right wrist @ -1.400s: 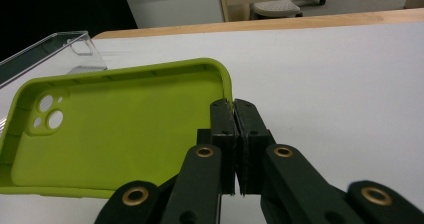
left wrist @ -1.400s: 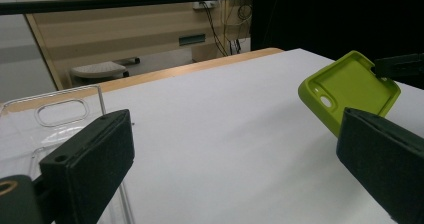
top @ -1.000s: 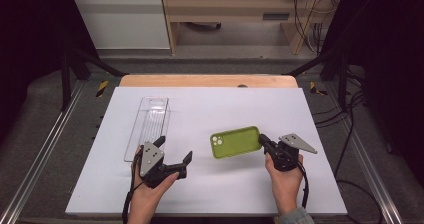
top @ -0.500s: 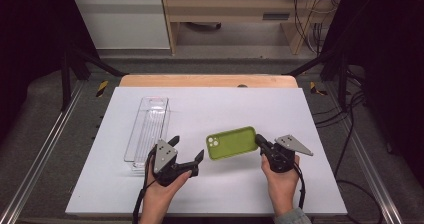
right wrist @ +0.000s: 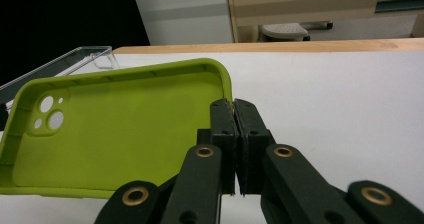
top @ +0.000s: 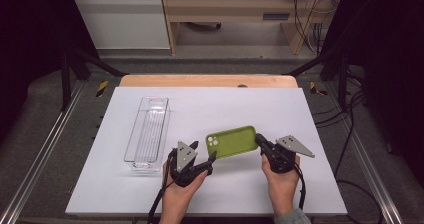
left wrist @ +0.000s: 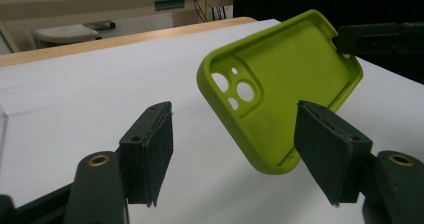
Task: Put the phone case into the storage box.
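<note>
Green phone case (top: 232, 141) hangs just above the white table (top: 310, 114), tilted, its hollow inside facing up and toward the person, with the camera cut-outs at its left end. The right gripper (top: 260, 140) pinches the case's right end: in the right gripper view its two black jaws are pressed together on the thin rim of the case (right wrist: 115, 129), holding it clear of the tabletop.

At the case's left end sits the left gripper (top: 204, 153), held in the person's left hand (top: 182, 194). Its jaws have just been closing, yet they stand apart: in the left gripper view the lower corner of the case (left wrist: 280, 84) lies between them, close against the right-hand pad (left wrist: 325, 146), while the left-hand pad (left wrist: 160, 144) is well clear of it. No grip there as far as the frames show.

Left of the case, beyond the left gripper, a clear plastic tray (top: 148, 131) lies lengthwise on the table, running away from the person. The person's right hand (top: 280, 181) comes in below the case.
</note>
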`<state>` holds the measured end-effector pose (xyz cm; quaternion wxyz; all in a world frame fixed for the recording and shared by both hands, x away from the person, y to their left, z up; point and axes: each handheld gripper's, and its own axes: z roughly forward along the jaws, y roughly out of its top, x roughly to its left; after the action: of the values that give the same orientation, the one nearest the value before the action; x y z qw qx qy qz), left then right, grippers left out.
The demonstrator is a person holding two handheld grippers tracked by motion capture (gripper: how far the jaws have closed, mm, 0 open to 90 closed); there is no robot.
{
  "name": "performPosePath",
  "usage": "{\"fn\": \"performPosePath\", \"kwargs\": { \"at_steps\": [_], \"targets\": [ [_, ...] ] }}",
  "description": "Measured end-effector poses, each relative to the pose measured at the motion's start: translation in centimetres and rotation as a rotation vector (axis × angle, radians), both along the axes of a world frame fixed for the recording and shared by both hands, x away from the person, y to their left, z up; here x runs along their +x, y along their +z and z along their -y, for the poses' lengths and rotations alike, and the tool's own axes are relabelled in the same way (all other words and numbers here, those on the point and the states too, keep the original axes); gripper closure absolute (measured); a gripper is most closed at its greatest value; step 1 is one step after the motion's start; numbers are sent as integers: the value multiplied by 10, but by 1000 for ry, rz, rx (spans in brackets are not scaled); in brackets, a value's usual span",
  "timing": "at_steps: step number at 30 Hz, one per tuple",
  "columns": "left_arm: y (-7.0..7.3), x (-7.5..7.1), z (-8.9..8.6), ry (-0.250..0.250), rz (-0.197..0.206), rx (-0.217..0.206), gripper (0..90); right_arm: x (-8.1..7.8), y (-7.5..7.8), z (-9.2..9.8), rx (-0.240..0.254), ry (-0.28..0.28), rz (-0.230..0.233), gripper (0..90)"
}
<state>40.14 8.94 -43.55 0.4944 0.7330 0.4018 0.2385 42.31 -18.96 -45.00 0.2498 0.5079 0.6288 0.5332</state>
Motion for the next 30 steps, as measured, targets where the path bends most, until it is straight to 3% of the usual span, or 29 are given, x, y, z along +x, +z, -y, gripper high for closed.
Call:
{"fn": "performPosePath", "kwargs": {
  "at_steps": [7, 10, 15, 17, 30],
  "targets": [
    [-1, 3, 1, 7, -30, -40, 380, -2, 1, -1, 1, 4, 13, 884],
    [-2, 4, 0, 6, -62, -45, 442, -2, 1, -2, -2, 5, 17, 884],
    [-2, 5, -1, 1, -73, -55, 524, -3, 1, -3, -9, 11, 29, 884],
    [-3, 6, -2, -8, -94, -76, 557, -3, 1, -4, -13, 14, 33, 883],
    [-5, 7, -8, 7, -129, -133, 725, -4, 0, -5, -20, 20, 36, 882]
  ]
}}
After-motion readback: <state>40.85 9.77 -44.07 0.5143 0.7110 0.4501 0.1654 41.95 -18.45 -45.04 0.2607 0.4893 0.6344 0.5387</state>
